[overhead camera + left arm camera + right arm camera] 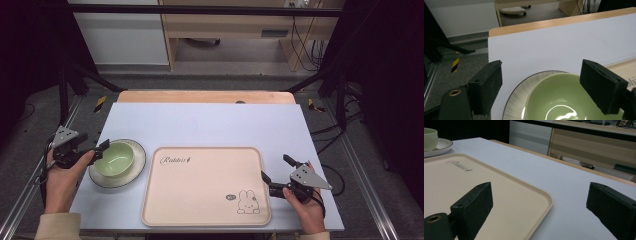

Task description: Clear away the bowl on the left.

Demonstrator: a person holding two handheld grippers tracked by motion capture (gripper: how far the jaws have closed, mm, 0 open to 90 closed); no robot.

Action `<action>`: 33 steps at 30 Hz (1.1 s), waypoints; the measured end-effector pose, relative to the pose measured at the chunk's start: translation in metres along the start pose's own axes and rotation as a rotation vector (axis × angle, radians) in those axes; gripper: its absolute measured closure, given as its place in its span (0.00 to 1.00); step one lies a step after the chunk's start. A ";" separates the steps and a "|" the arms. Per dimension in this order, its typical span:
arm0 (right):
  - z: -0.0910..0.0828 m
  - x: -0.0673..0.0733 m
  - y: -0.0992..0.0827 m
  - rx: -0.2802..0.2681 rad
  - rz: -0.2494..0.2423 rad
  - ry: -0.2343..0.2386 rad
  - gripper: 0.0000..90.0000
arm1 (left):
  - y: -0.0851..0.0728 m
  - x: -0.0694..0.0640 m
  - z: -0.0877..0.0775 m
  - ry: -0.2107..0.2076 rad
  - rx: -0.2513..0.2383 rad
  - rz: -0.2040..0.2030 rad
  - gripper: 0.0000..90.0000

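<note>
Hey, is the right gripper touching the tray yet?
Cannot tell. In the right gripper view the open right gripper straddles the corner of the tray, but no contact or gap shows plainly between jaw and tray.

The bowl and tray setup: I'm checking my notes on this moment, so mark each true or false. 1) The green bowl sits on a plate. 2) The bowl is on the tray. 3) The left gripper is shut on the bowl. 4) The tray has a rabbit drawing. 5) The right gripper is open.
1) True: the green bowl rests on a plate.
2) False: the bowl and plate stand on the table, left of the tray.
3) False: the left gripper is open, its jaws wide apart by the bowl.
4) True: a rabbit drawing marks a near corner.
5) True: the right gripper has its jaws wide apart at the tray's edge.
</note>
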State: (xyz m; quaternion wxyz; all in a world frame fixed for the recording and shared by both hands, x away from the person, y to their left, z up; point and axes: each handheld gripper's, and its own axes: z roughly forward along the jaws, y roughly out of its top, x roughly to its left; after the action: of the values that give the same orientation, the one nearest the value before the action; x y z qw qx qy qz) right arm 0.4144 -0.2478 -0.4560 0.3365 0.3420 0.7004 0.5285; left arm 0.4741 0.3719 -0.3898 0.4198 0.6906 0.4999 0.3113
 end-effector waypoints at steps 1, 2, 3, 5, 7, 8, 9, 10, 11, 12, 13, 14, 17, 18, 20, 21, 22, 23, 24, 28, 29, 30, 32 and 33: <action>0.000 0.000 0.000 0.002 0.002 0.001 0.08 | -0.002 0.002 0.001 0.003 0.008 -0.005 0.21; 0.000 0.000 0.000 0.002 0.002 0.001 0.08 | -0.004 0.004 0.002 0.013 0.021 -0.013 0.22; 0.000 0.000 0.000 0.002 0.002 0.001 0.08 | -0.006 0.006 0.002 0.017 0.036 -0.017 0.23; 0.000 0.000 0.000 0.003 0.003 0.001 0.08 | -0.009 0.008 0.004 0.016 0.051 -0.032 0.23; 0.001 0.000 0.000 0.003 0.001 0.001 0.08 | -0.011 0.009 0.006 0.021 0.069 -0.042 0.24; 0.001 0.000 0.000 0.002 0.001 0.002 0.08 | -0.012 0.009 0.007 0.028 0.077 -0.052 0.24; 0.001 0.001 0.000 0.003 0.001 0.002 0.08 | -0.013 0.010 0.008 0.029 0.089 -0.057 0.25; 0.001 0.001 0.000 0.003 0.001 0.002 0.08 | -0.015 0.011 0.009 0.029 0.103 -0.056 0.26; 0.001 0.001 0.000 0.003 0.001 0.003 0.08 | -0.015 0.012 0.009 0.033 0.116 -0.059 0.27; 0.001 0.001 0.000 0.004 0.001 0.002 0.08 | -0.017 0.013 0.010 0.038 0.132 -0.060 0.28; 0.001 0.000 0.000 0.004 0.001 0.002 0.08 | -0.019 0.014 0.011 0.038 0.144 -0.067 0.29; 0.001 0.000 0.000 0.003 0.000 0.002 0.08 | -0.020 0.015 0.012 0.037 0.154 -0.072 0.30; 0.001 0.000 0.000 0.005 0.001 0.003 0.08 | -0.023 0.016 0.014 0.039 0.179 -0.082 0.35; 0.001 0.000 0.000 0.005 0.000 0.003 0.08 | -0.024 0.017 0.015 0.039 0.187 -0.089 0.37; 0.001 0.001 0.000 0.005 0.000 0.004 0.08 | -0.026 0.017 0.016 0.035 0.198 -0.094 0.41; 0.001 0.000 0.000 0.005 -0.002 0.004 0.08 | -0.027 0.016 0.017 0.036 0.204 -0.098 0.42; 0.001 0.000 0.000 0.005 -0.002 0.004 0.08 | -0.028 0.016 0.018 0.038 0.211 -0.100 0.44; 0.001 0.000 0.000 0.005 -0.001 0.004 0.08 | -0.028 0.016 0.018 0.037 0.218 -0.100 0.46; 0.001 0.000 0.000 0.005 0.000 0.004 0.08 | -0.029 0.016 0.019 0.034 0.223 -0.104 0.48; 0.001 0.001 0.000 0.005 0.000 0.005 0.08 | -0.030 0.016 0.020 0.035 0.247 -0.111 0.54; 0.001 0.001 0.000 0.006 0.001 0.006 0.08 | -0.030 0.016 0.020 0.037 0.252 -0.112 0.55; 0.001 0.001 0.000 0.006 -0.001 0.006 0.08 | -0.030 0.016 0.020 0.037 0.255 -0.113 0.56; 0.001 0.001 -0.001 0.007 0.000 0.008 0.08 | -0.031 0.016 0.020 0.036 0.259 -0.117 0.59; 0.001 0.001 -0.001 0.006 -0.001 0.008 0.08 | -0.032 0.016 0.020 0.036 0.261 -0.120 0.60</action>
State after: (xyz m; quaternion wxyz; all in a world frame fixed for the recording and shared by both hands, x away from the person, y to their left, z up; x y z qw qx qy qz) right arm 0.4150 -0.2468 -0.4568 0.3328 0.3405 0.7036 0.5275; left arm 0.4829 0.3866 -0.4270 0.3351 0.7024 0.5842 0.2304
